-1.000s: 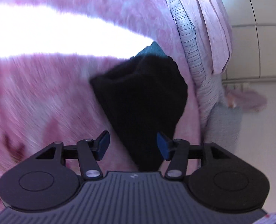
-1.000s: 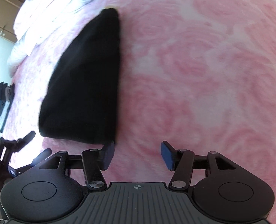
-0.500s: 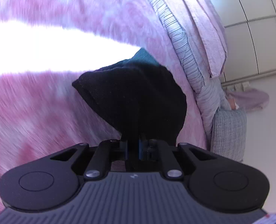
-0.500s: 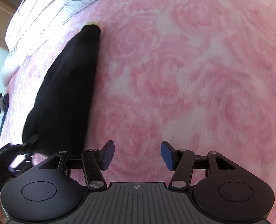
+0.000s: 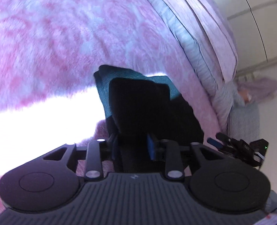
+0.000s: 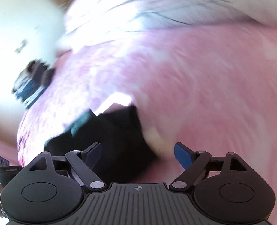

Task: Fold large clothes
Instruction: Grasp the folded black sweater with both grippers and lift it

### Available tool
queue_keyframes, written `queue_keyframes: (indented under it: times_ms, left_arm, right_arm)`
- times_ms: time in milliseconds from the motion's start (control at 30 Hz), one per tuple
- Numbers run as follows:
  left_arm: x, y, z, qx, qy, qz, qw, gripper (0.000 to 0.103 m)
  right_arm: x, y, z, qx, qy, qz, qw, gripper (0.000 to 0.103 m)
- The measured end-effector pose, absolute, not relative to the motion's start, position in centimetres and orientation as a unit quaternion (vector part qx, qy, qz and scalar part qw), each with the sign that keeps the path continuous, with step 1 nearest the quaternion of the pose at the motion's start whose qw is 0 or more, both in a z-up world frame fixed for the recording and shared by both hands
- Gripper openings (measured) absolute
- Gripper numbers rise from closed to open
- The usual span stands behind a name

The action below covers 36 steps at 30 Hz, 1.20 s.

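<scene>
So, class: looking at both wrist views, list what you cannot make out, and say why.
- Left wrist view: the black garment is too dark to show folds; the left gripper covers its near end.
- Left wrist view: sun glare whites out part of the pink blanket.
- Right wrist view: motion blur smears everything; the dark stack at left is unreadable.

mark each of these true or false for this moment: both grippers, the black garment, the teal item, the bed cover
1. The left gripper has black garment between its fingers. True.
2. The right gripper is clamped shut on the garment. False: its fingers stand wide apart, gripping nothing.
3. The bed cover is plain grey. False: it is fluffy pink with a rose pattern.
4. A teal item lies right behind the black garment. True.
5. The black garment lies spread flat across the whole bed. False: it is bunched in a small heap.
</scene>
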State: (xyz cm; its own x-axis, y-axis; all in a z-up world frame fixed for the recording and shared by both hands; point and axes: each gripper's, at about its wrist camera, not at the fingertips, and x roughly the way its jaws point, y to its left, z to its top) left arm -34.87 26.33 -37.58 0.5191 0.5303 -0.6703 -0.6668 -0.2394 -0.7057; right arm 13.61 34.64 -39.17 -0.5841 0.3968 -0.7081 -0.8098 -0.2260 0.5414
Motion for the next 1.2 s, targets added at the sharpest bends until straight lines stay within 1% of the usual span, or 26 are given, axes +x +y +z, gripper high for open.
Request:
queue_keyframes:
  times_ms: [100, 200, 267, 300, 333, 367, 400, 433, 500, 633, 700, 733, 800, 833, 900, 933, 1000, 1133, 1167, 1200]
  left_arm:
    - [-34.8, 25.3, -38.7, -0.643, 0.017, 0.492, 0.587, 0.03]
    - [-34.4, 25.1, -39.6, -0.654, -0.01, 0.494, 0.572, 0.03]
    - [-34.3, 25.4, -40.4, -0.664, -0.029, 0.491, 0.563, 0.03]
    - [-34.4, 25.6, -40.7, -0.667, -0.036, 0.49, 0.56, 0.029]
    - [-34.6, 25.8, -40.9, -0.667, -0.041, 0.489, 0.561, 0.027]
    - [-34.8, 26.0, -41.0, -0.663, -0.041, 0.491, 0.564, 0.016]
    - [-35.2, 26.3, -40.8, -0.658, -0.037, 0.495, 0.567, 0.007]
    - [-35.5, 26.8, -40.5, -0.651, -0.035, 0.5, 0.571, 0.004]
    - [-36.4, 27.8, -39.3, -0.629, -0.018, 0.505, 0.591, 0.003]
    - [-38.5, 30.6, -38.2, -0.6, 0.025, 0.512, 0.614, 0.003]
    - [-38.3, 32.2, -38.5, -0.599, 0.062, 0.499, 0.623, 0.004]
    - [-38.1, 32.8, -38.7, -0.601, 0.079, 0.491, 0.625, 0.004]
    - [-38.2, 33.1, -38.7, -0.61, 0.084, 0.481, 0.624, 0.007]
    - [-38.6, 33.0, -38.5, -0.616, 0.074, 0.478, 0.622, 0.01]
    - [-39.5, 32.6, -38.1, -0.617, 0.051, 0.488, 0.615, 0.027]
    - [-39.9, 32.6, -37.9, -0.615, 0.042, 0.494, 0.613, 0.028]
    - [-40.3, 33.1, -37.7, -0.61, 0.028, 0.502, 0.613, 0.028]
    - [-39.5, 34.9, -38.0, -0.603, 0.024, 0.502, 0.62, 0.028]
    - [-39.1, 35.2, -38.1, -0.598, 0.033, 0.504, 0.622, 0.028]
    - [-38.8, 35.4, -38.2, -0.593, 0.039, 0.507, 0.624, 0.026]
  right_arm:
    - [11.0, 39.2, -41.4, -0.266, 0.479, 0.772, 0.323, 0.084]
    - [8.3, 42.0, -45.4, -0.323, 0.513, 0.757, 0.244, 0.084]
    - [8.1, 42.8, -46.9, -0.312, 0.524, 0.764, 0.208, 0.085]
    - [8.2, 43.1, -47.1, -0.305, 0.531, 0.766, 0.194, 0.083]
    - [8.2, 43.4, -47.5, -0.296, 0.543, 0.763, 0.187, 0.075]
    - [8.2, 43.7, -47.9, -0.29, 0.556, 0.758, 0.179, 0.038]
    - [7.9, 43.6, -48.6, -0.291, 0.573, 0.748, 0.167, 0.026]
    - [7.6, 43.0, -48.8, -0.29, 0.572, 0.748, 0.172, 0.026]
    - [7.9, 41.6, -48.6, -0.262, 0.579, 0.747, 0.196, 0.021]
    - [8.3, 36.2, -48.3, -0.199, 0.624, 0.713, 0.25, 0.021]
    - [8.1, 34.1, -48.5, -0.183, 0.628, 0.698, 0.293, 0.025]
    - [8.2, 33.9, -48.2, -0.174, 0.624, 0.695, 0.312, 0.029]
    - [8.5, 34.4, -47.3, -0.175, 0.621, 0.681, 0.346, 0.046]
    - [8.6, 34.9, -46.4, -0.179, 0.603, 0.683, 0.372, 0.049]
    - [9.2, 35.4, -43.9, -0.172, 0.553, 0.704, 0.411, 0.058]
    - [9.1, 35.8, -43.1, -0.167, 0.536, 0.714, 0.418, 0.058]
    - [8.2, 37.1, -42.7, -0.157, 0.53, 0.73, 0.402, 0.058]
    - [4.1, 39.5, -44.1, -0.181, 0.519, 0.76, 0.346, 0.058]
    - [3.1, 39.9, -44.6, -0.189, 0.517, 0.766, 0.333, 0.055]
    - [2.1, 40.1, -45.2, -0.196, 0.515, 0.769, 0.323, 0.048]
